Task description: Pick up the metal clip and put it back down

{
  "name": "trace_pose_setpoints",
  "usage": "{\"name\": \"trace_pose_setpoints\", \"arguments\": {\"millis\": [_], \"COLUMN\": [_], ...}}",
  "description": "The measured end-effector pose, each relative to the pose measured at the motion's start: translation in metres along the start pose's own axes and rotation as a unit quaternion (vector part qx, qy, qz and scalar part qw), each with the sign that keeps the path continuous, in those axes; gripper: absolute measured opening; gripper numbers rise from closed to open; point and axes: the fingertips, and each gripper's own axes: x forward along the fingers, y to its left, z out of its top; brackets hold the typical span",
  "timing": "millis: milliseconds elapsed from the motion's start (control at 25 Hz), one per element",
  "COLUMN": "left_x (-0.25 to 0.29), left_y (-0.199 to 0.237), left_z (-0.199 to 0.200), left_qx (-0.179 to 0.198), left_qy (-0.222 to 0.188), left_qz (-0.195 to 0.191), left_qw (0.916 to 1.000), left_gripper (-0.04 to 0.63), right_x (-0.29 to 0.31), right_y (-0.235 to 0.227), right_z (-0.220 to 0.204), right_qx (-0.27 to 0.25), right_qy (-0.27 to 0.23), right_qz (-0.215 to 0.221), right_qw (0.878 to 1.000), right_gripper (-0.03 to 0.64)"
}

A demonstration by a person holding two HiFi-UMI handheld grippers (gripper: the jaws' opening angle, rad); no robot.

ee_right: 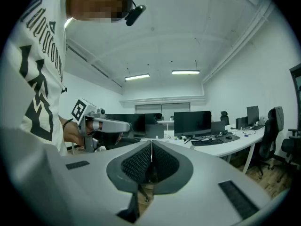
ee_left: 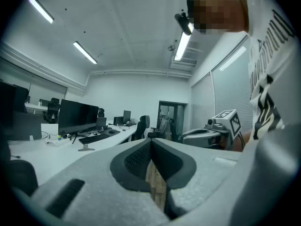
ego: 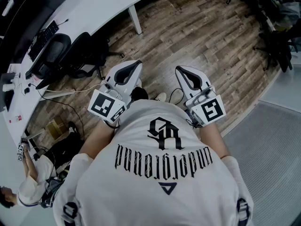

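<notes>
No metal clip shows in any view. In the head view my left gripper (ego: pixel 135 64) and right gripper (ego: pixel 180 70) are held side by side in front of the person's white printed shirt (ego: pixel 160 173), above a wood floor (ego: pixel 197 32). The left gripper (ee_left: pixel 151 144) has its dark pads pressed together with nothing between them. The right gripper (ee_right: pixel 151 147) is likewise shut and empty. Each gripper view shows the other gripper beside it: the right one (ee_left: pixel 207 134) and the left one (ee_right: pixel 106 125).
A long white curved desk (ego: pixel 94 8) runs along the upper left, with a black office chair (ego: pixel 56 51) at it. Another person (ego: pixel 33 182) is at the lower left. Dark chairs (ego: pixel 277 36) stand at the upper right, grey carpet (ego: pixel 273 149) at the right. Monitors (ee_right: pixel 192 122) line the desks.
</notes>
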Motion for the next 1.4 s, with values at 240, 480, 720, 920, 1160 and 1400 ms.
{"name": "trace_pose_setpoints", "arguments": {"millis": [240,480,720,920,1160,1400], "left_x": [0.004,0.001,0.001,-0.003,-0.012,-0.005], "left_y": [0.013,0.054,0.109,0.157,0.204,0.235], "left_z": [-0.003,-0.001,0.011,0.027,0.021,0.015], "left_qx": [-0.002,-0.007,-0.006,0.002,-0.006,-0.014], "left_qy": [0.005,0.002,-0.006,-0.015,-0.01,-0.003], "left_qz": [0.001,0.007,-0.009,-0.027,-0.044,-0.052], "left_qw": [1.0,0.9999,0.9999,0.9995,0.999,0.9985], "left_gripper": [0.012,0.012,0.012,0.012,0.012,0.012], "right_x": [0.015,0.051,0.103,0.153,0.201,0.232], "right_y": [-0.005,-0.01,-0.015,-0.014,-0.011,-0.019], "right_z": [0.0,0.009,0.026,0.038,0.036,0.033], "right_qx": [-0.002,-0.003,0.0,-0.007,-0.002,0.005], "right_qy": [0.005,-0.001,-0.01,-0.002,0.006,0.014], "right_qz": [0.004,0.003,-0.008,-0.02,-0.036,-0.045], "right_qw": [1.0,1.0,1.0,1.0,0.999,0.999], "right_gripper": [0.015,0.015,0.015,0.015,0.015,0.015]}}
